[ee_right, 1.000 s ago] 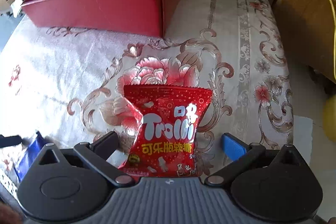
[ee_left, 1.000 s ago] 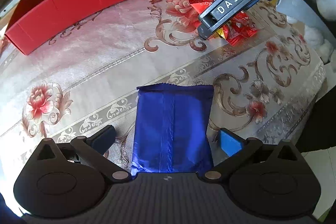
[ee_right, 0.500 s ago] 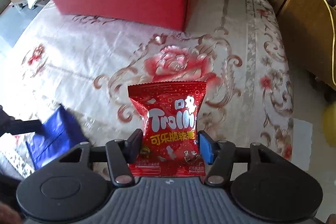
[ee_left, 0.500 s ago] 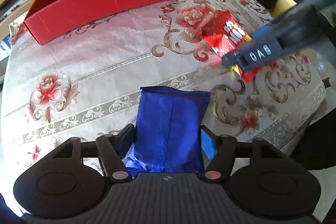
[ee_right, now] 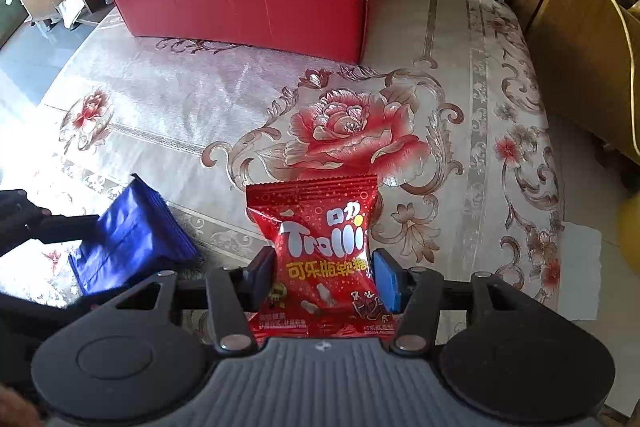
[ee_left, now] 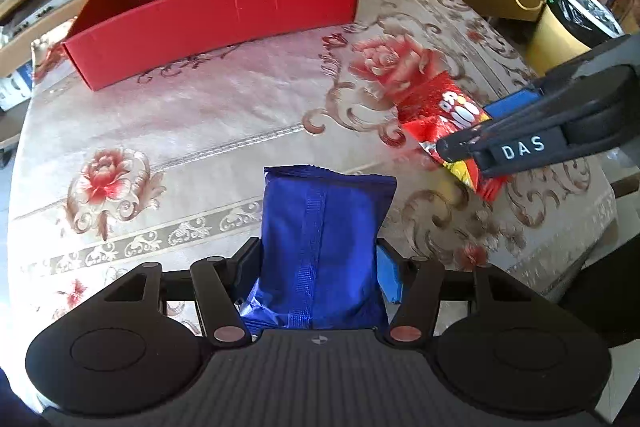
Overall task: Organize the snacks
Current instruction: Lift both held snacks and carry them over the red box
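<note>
Both pairs of tongs have gone from wide to narrow over the last second, and their jaws are closing now. Left tongs (ee_left: 318,267) pinch the lower half of the blue foil packet (ee_left: 320,247); right tongs (ee_right: 322,277) squeeze the red Trolli gummy bag (ee_right: 326,251) at its waist, just above the flowered table (ee_right: 224,83). Each pouch looks light, soft and slick, likely to crumple or slip, so a hold across the filled middle suits better than the crimped seal. Ahead, well apart, waits the red box (ee_right: 256,13).
</note>
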Demonstrator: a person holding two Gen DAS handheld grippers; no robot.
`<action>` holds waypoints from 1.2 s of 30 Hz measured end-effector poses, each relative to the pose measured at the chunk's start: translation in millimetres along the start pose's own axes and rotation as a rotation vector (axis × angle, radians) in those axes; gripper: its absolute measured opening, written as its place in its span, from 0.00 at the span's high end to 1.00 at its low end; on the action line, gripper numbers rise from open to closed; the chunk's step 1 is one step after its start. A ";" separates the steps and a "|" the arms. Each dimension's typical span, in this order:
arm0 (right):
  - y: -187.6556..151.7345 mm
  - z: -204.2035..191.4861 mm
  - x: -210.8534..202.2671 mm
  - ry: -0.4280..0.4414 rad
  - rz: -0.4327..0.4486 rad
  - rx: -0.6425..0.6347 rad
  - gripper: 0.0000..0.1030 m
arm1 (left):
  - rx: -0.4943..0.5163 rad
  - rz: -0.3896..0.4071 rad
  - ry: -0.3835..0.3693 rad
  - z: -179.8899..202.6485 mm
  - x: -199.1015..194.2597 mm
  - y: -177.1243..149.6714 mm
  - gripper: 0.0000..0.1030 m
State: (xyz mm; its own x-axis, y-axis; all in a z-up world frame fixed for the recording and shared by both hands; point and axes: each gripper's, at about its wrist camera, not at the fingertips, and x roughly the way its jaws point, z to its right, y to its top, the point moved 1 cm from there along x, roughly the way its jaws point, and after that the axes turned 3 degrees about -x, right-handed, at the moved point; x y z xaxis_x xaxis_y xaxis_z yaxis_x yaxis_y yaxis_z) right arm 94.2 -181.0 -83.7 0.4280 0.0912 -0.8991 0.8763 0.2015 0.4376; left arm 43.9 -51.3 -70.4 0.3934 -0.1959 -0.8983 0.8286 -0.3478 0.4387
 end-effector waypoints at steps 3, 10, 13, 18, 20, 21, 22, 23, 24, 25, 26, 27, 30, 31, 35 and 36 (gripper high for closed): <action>2.8 2.4 3.5 0.006 -0.003 -0.001 0.50 | -0.012 0.004 0.000 -1.2 0.7 2.9 0.36; 2.6 5.0 13.4 0.015 -0.039 0.001 0.43 | -0.006 -0.026 0.010 0.7 11.5 1.7 0.33; 4.6 5.3 16.1 0.024 -0.046 -0.005 0.34 | -0.020 -0.037 0.007 -2.8 16.6 5.4 0.15; 4.2 -4.2 23.6 0.018 -0.064 -0.065 0.19 | 0.035 -0.050 0.030 4.9 25.7 2.7 0.09; 2.5 -8.2 22.4 0.003 -0.057 -0.084 0.23 | 0.043 -0.044 0.017 5.5 22.1 2.3 0.19; 2.3 -7.8 20.5 0.004 -0.055 -0.078 0.33 | 0.042 -0.032 0.019 5.2 18.5 2.5 0.32; 1.9 -6.7 17.8 -0.001 -0.048 -0.070 0.44 | 0.045 -0.023 0.020 4.4 15.8 3.0 0.35; 1.5 -5.3 14.8 -0.007 -0.043 -0.060 0.46 | 0.033 -0.023 0.012 2.4 14.1 3.3 0.36; 1.1 -3.7 12.7 0.004 -0.044 -0.044 0.48 | 0.023 -0.022 0.008 1.0 13.3 3.8 0.36; 0.6 -3.9 11.8 0.010 -0.048 -0.039 0.48 | 0.022 -0.022 0.012 0.7 13.2 4.1 0.36; -0.7 -6.7 11.1 0.002 -0.048 -0.050 0.48 | 0.023 -0.021 0.015 0.4 12.7 4.0 0.36; -1.5 -9.7 10.3 -0.008 -0.047 -0.063 0.48 | 0.023 -0.018 0.017 0.4 12.0 4.0 0.37; -1.7 -14.6 4.3 0.007 -0.030 -0.060 0.49 | 0.007 0.003 0.010 -1.9 5.1 5.9 0.37; -1.2 -15.7 1.6 0.007 -0.019 -0.058 0.49 | 0.000 0.013 0.010 -2.9 2.6 7.2 0.37; 1.2 -15.4 -6.5 0.011 0.012 -0.033 0.50 | -0.036 0.042 0.011 -9.6 -5.4 13.8 0.37; 2.1 -14.7 -9.2 0.020 0.023 -0.025 0.50 | -0.047 0.052 0.008 -11.7 -7.9 16.4 0.37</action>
State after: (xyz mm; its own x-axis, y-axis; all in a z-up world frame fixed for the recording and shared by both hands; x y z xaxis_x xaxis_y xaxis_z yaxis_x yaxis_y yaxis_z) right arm 88.9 -167.1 -74.6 0.4429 0.1151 -0.8891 0.8605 0.2238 0.4576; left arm 59.0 -44.7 -56.4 0.4396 -0.2050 -0.8745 0.8248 -0.2935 0.4834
